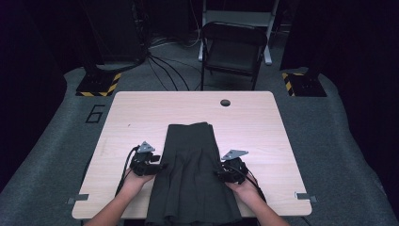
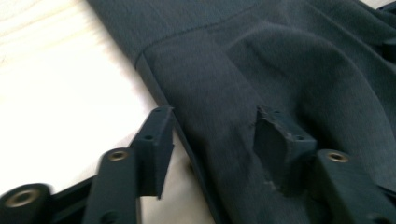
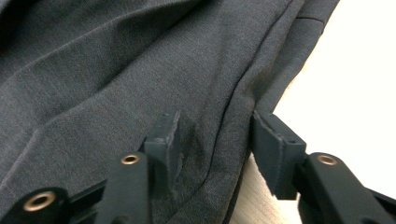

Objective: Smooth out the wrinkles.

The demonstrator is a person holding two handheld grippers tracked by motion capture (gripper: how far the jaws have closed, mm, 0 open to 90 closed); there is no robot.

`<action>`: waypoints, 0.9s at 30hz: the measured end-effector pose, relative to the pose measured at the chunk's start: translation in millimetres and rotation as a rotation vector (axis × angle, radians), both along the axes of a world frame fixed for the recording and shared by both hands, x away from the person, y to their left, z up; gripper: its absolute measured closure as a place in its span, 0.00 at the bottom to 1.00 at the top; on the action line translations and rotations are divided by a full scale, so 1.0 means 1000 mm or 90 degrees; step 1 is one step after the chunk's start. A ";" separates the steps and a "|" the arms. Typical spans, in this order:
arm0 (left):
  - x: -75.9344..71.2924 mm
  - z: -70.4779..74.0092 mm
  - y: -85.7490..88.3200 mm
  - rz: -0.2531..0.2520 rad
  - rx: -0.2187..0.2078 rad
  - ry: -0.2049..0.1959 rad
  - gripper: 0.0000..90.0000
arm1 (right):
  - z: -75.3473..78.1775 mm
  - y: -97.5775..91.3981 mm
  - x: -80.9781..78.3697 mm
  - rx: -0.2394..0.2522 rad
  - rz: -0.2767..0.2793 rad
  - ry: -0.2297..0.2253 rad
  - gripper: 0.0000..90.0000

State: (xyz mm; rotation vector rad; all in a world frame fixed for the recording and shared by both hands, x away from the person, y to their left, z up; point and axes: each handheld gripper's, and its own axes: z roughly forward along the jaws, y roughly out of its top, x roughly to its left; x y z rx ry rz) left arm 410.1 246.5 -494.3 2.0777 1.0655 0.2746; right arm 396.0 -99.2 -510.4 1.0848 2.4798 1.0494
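Dark folded garment (image 1: 192,174) lengthwise on worktop (image 1: 263,132), narrow end far. Left gripper (image 1: 162,166) at left edge, right gripper (image 1: 219,173) at right edge, both released, straddling edges.

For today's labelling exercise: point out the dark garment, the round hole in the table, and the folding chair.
dark garment (image 1: 193,165), high view, middle of the cloth.
round hole (image 1: 225,102), high view, its centre, far edge of the table top.
folding chair (image 1: 234,37), high view, its backrest.

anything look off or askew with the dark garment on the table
The dark garment lies fairly straight, but its near end hangs over the table's front edge. No damage or spill stands out.
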 end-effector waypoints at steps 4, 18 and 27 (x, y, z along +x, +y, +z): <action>0.013 0.007 -0.002 -0.005 -0.013 -0.010 0.49 | 0.001 -0.001 -0.001 -0.005 -0.002 0.000 0.53; 0.052 0.027 -0.006 0.022 -0.031 -0.037 0.51 | 0.002 -0.004 -0.003 -0.003 -0.006 -0.004 0.50; 0.067 0.021 -0.005 0.041 -0.028 -0.035 0.51 | 0.001 -0.004 -0.002 -0.004 -0.004 -0.006 0.51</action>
